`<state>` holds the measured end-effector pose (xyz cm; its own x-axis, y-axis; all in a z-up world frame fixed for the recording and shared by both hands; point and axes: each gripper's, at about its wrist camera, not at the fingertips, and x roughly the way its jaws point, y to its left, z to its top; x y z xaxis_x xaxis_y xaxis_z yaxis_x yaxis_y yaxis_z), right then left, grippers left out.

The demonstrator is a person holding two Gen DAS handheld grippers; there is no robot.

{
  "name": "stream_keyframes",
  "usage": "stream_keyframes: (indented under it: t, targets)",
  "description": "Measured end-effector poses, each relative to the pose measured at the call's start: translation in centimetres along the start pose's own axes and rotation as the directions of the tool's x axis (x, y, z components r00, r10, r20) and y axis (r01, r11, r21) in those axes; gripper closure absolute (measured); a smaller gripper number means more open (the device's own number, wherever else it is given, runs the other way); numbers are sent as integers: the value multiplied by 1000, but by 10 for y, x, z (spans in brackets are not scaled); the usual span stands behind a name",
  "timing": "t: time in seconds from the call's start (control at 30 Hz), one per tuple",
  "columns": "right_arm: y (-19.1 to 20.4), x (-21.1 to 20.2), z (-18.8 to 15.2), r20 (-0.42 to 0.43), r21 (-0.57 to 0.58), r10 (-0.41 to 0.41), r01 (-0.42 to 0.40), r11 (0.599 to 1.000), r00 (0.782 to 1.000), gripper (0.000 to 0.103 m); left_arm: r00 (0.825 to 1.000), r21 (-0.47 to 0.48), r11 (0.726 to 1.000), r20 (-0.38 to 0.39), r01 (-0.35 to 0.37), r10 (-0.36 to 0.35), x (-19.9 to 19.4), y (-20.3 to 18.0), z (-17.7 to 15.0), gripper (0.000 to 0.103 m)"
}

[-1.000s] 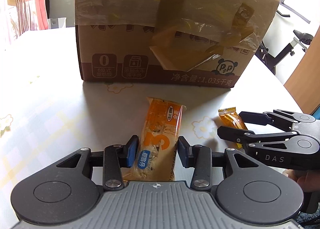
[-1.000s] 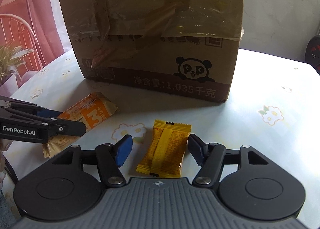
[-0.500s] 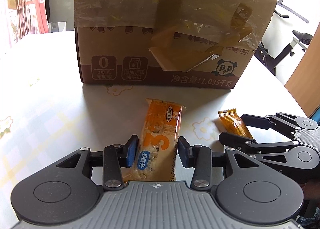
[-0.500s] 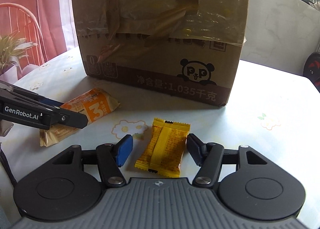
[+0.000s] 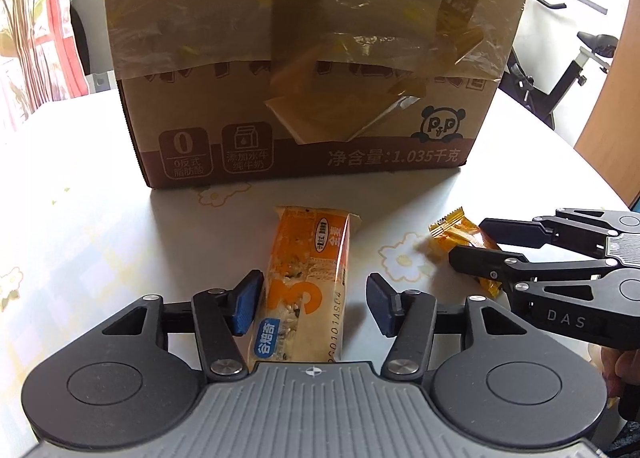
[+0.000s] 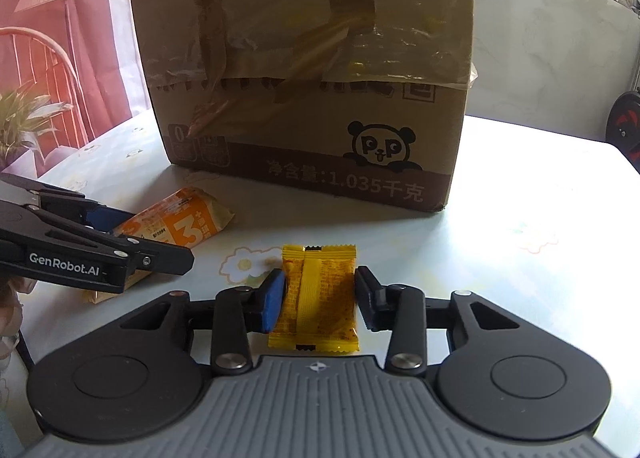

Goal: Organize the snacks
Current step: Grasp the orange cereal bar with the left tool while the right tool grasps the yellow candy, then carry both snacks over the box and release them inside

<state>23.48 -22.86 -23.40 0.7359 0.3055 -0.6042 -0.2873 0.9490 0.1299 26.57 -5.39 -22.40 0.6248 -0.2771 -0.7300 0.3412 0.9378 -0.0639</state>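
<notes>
An orange cereal bar (image 5: 308, 258) lies flat on the flowered table (image 5: 80, 238), lengthwise between the pads of my left gripper (image 5: 314, 298). Its jaws are opening: the left pad is at the wrapper, the right pad stands off it. The small yellow snack packet (image 6: 316, 270) lies between the pads of my right gripper (image 6: 318, 294), whose jaws are closing, with both pads against the packet's sides. From the left wrist, the right gripper (image 5: 468, 240) straddles the packet (image 5: 456, 232). From the right wrist, the left gripper (image 6: 160, 238) is around the bar (image 6: 188, 225).
A tall taped cardboard box (image 5: 304, 77) with a panda logo stands just behind both snacks, its top out of view. An exercise bike (image 5: 576, 69) is beyond the table on the right. A red chair (image 6: 36, 69) and a plant (image 6: 20, 121) are at the left.
My left jaws have spread apart, so the right pad has come off the bar. My right jaws have narrowed onto the yellow packet. Both hands stayed roughly in place.
</notes>
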Motion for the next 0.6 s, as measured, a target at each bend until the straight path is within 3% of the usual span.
stream_keyframes:
  t: [0.03, 0.07, 0.17, 0.6]
  targets:
    - [0, 0, 0, 0, -1, -1, 1, 1000, 1000, 62, 1000, -9, 1000, 4, -6, 6, -1, 3, 0, 60]
    - [0, 0, 0, 0, 0, -1, 1, 1000, 1000, 62, 1000, -25, 1000, 7, 2, -2, -2, 7, 0, 63]
    - [0, 0, 0, 1, 4, 0, 0, 1000, 1000, 62, 999, -80, 996, 15, 31, -30, -7, 18, -3, 64]
    - [1, 1, 0, 1, 1, -1, 1, 1000, 1000, 62, 997, -123, 990, 38, 74, -70, -25, 20, -9, 64]
